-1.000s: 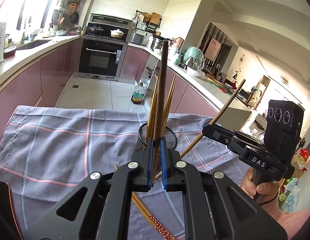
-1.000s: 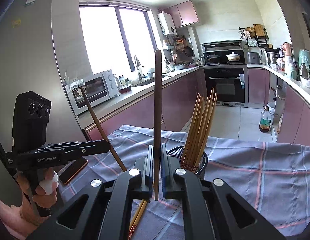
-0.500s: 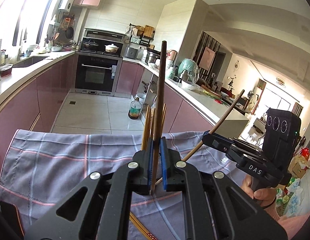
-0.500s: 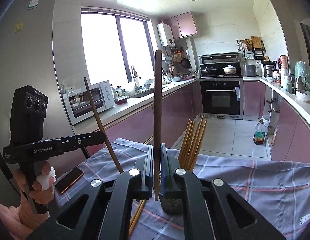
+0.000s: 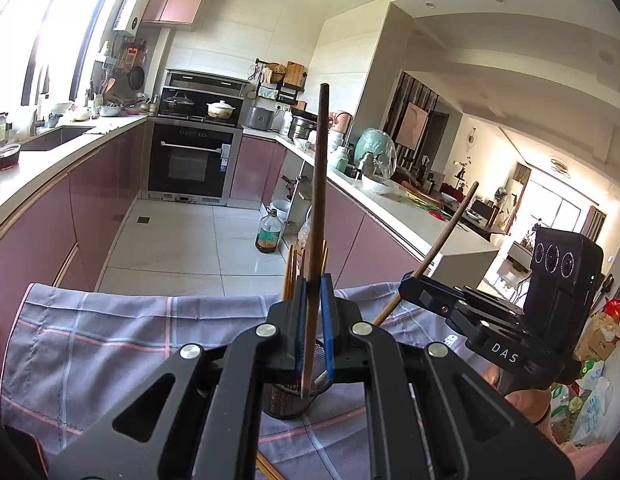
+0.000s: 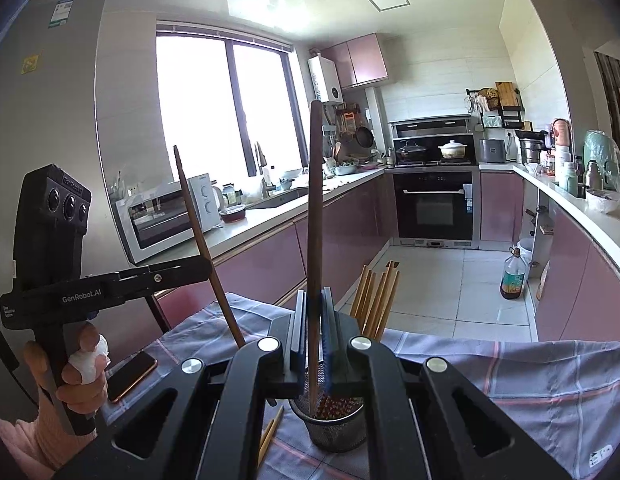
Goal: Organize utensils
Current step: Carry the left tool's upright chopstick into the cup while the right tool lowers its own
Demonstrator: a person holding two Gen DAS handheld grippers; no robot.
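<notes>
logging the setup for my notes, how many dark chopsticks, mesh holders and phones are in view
dark chopsticks: 2 (left-held chopstick, right-held chopstick)
mesh holder: 1
phone: 1
total: 4

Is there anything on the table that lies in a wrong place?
Yes: light chopsticks lie loose on the cloth beside the mesh holder, not inside it with the other light chopsticks.
</notes>
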